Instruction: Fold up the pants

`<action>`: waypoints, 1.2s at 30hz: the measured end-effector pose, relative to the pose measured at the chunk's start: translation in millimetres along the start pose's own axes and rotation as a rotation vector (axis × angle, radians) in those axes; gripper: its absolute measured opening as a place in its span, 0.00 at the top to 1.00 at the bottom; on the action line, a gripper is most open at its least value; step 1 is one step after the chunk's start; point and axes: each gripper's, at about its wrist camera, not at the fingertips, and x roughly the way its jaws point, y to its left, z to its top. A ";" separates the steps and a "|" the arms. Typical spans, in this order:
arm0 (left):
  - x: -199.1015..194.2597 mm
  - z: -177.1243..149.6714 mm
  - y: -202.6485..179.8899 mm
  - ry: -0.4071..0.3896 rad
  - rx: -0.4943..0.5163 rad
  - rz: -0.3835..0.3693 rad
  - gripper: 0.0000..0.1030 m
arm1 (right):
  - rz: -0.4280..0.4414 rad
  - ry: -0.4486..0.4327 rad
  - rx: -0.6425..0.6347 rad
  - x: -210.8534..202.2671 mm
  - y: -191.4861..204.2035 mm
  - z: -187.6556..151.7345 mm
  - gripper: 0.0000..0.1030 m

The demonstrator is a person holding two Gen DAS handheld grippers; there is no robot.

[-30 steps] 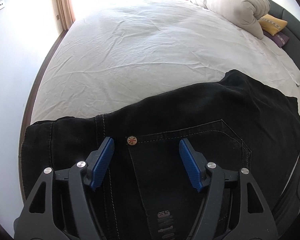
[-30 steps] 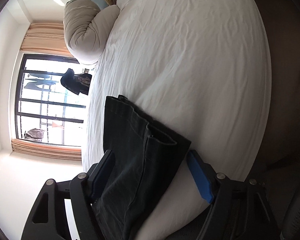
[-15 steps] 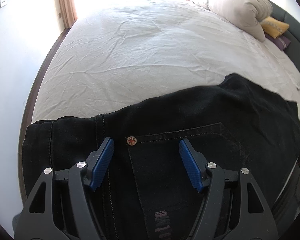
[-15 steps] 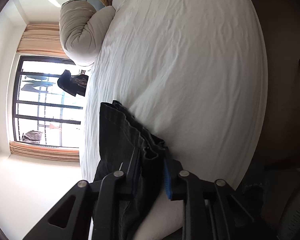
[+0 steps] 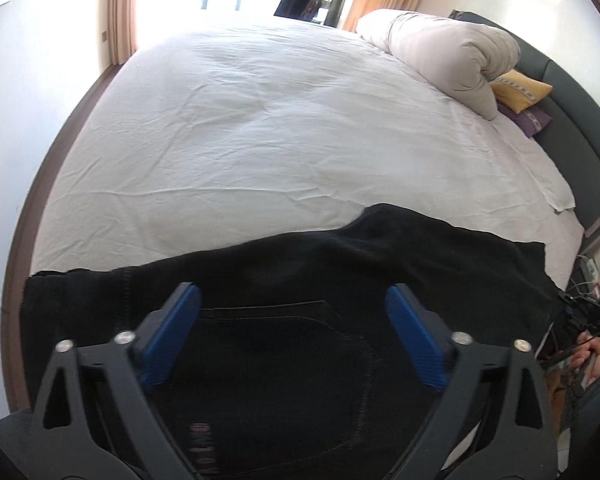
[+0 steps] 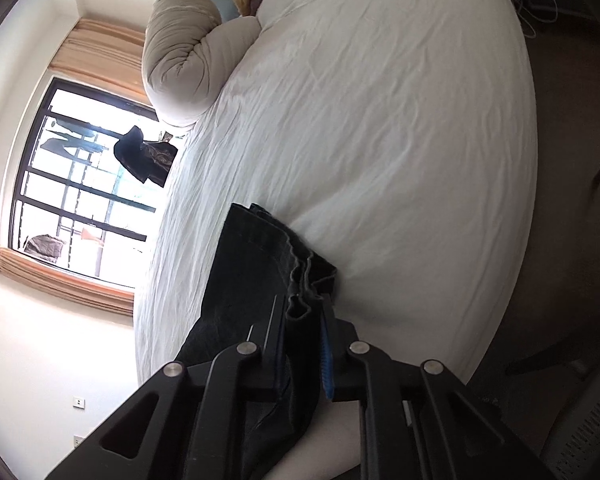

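Black jeans (image 5: pixel 340 272) lie along the near edge of the white bed (image 5: pixel 280 128). In the left wrist view my left gripper (image 5: pixel 294 300) is open, its blue pads spread above the back pocket at the waist end, gripping nothing. In the right wrist view my right gripper (image 6: pixel 304 316) is shut on the bunched hem end of the jeans (image 6: pixel 256 264), with layered cloth pinched between the jaws near the bed's edge.
A rolled beige duvet (image 5: pixel 448 56) and yellow and purple cushions (image 5: pixel 520 88) lie at the head of the bed by a dark headboard (image 5: pixel 576 120). A window with curtains is beyond the bed. Cables and a hand (image 5: pixel 588 356) show at the right.
My right gripper closed on the hem end of the jeans. My left gripper moved back over the waist; the rivet is now out of sight and the pads stay open.
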 end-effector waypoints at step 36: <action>60.2 -5.5 -85.4 0.274 -0.226 -0.530 0.00 | -0.085 0.278 -1.274 57.6 250.3 -279.8 0.85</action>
